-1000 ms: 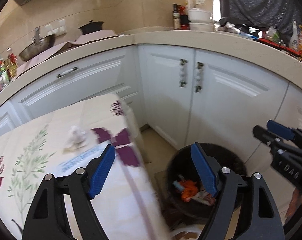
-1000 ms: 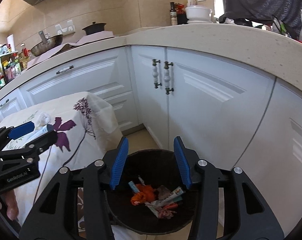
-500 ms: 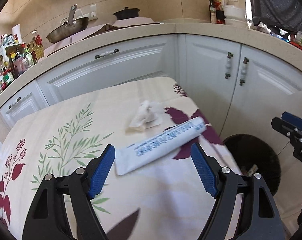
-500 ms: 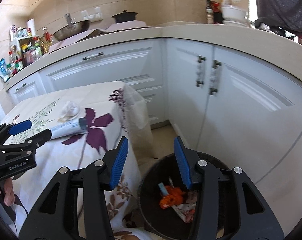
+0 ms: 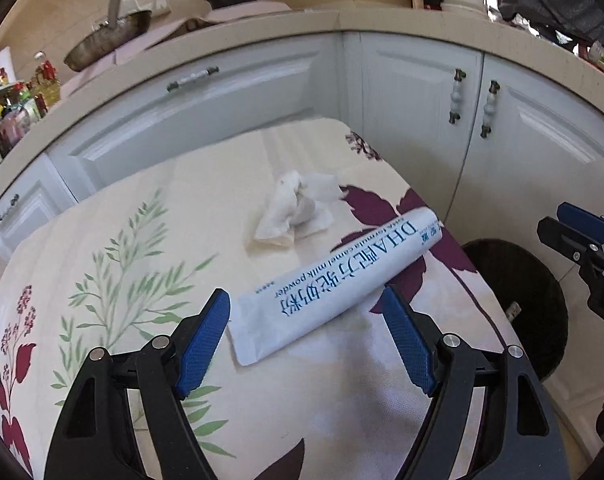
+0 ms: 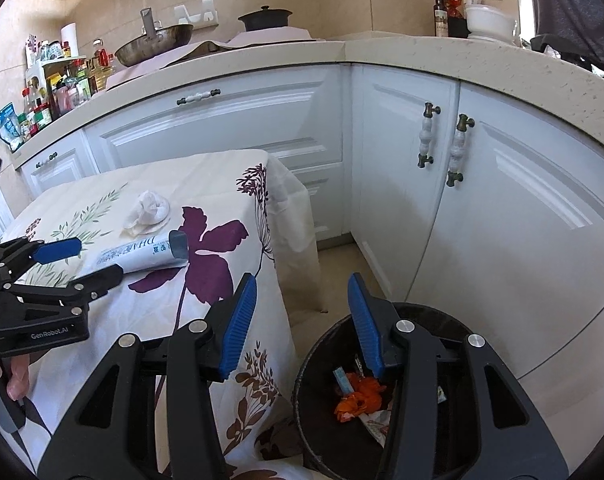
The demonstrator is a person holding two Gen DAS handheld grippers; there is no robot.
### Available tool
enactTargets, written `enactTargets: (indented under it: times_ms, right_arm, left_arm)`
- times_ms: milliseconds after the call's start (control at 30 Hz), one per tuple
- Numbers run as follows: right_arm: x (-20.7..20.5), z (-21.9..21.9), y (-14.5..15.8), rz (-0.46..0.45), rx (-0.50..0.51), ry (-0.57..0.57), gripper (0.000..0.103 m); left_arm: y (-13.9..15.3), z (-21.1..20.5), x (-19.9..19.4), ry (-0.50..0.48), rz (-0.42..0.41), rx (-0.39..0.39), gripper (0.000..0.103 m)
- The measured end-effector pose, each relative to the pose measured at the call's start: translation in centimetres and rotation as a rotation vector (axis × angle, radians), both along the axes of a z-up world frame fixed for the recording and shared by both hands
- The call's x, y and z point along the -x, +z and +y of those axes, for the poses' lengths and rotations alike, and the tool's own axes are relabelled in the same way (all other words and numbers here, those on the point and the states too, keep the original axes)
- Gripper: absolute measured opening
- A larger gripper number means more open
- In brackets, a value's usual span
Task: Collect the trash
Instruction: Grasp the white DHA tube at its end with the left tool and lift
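A white milk-powder tube [image 5: 342, 280] lies on the flowered tablecloth [image 5: 141, 240], a crumpled tissue [image 5: 297, 208] just beyond it. The left gripper [image 5: 304, 308] tilts down over the tube's near end, jaws wide, not touching. The right gripper [image 6: 302, 308] hangs empty and part open above the dark bin [image 6: 322, 360].

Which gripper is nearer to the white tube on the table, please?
Left. The left gripper hovers open right at the tube; the right gripper sits off the table edge, over the bin.

Both wrist views angle down, sharing the table [image 5: 342, 420] and bin [image 6: 326, 344].
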State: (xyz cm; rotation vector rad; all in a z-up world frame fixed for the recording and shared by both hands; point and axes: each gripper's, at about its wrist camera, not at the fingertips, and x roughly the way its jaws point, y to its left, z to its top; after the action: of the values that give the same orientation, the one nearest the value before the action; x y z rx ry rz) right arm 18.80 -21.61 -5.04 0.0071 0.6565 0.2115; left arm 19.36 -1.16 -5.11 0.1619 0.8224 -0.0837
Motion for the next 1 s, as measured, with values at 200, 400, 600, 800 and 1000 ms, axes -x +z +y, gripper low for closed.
enactTargets:
  times_ms: [200,400,600,800,1000]
  right_arm:
    - [-0.1,-0.1,-0.3,0.007,-0.002,-0.003,0.046]
    - [-0.3,-0.3,-0.5,0.014,-0.012,-0.005,0.046]
    - [-0.2,-0.4,-0.6,0.015,-0.012,-0.004,0.046]
    - [-0.1,0.0,-0.6,0.012,-0.010,0.003,0.046]
    - [0.1,0.9,-0.3,0.005,-0.006,0.015,0.046]
  left_arm:
    - [-0.8,0.3,-0.8,-0.024,0.070,0.044,0.062]
    - [-0.6,-1.4,0.1,-0.100,0.048,-0.009,0.031]
    - [-0.5,-2.3,0.5,-0.133,0.026,-0.044,0.016]
    - [0.0,-2.1,1.1,-0.136,-0.014,-0.042,0.006]
    - [0.6,-1.6,2.0,-0.117,-0.034,-0.015,0.004]
